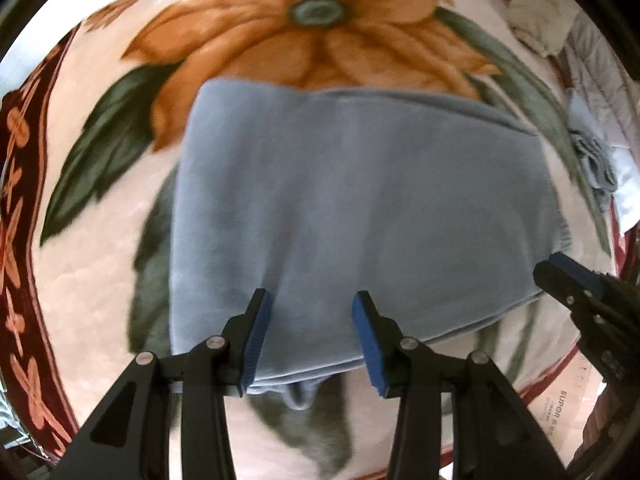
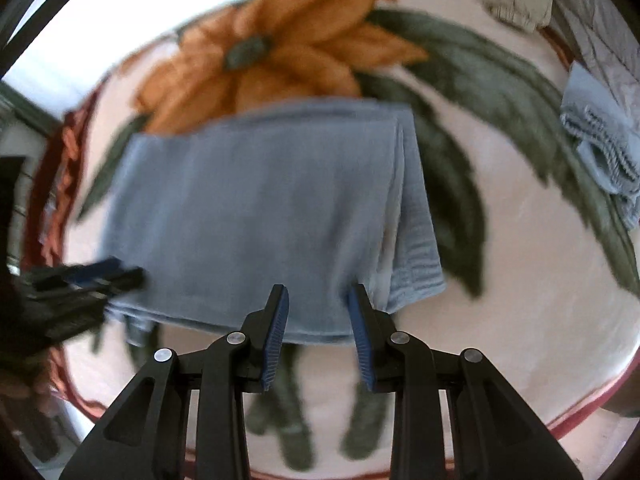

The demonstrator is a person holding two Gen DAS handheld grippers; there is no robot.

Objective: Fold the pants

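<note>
Looking at those blue pants (image 1: 360,216), soft floppy fleece stacked in layers, so pinch every layer at the near edge; both the left gripper (image 1: 310,340) and right gripper (image 2: 318,334) hang spread, pinching nothing.

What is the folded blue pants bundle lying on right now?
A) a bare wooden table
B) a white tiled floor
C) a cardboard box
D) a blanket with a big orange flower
D: the pants rest flat on the flowered blanket, its orange petals just beyond their far edge.
</note>
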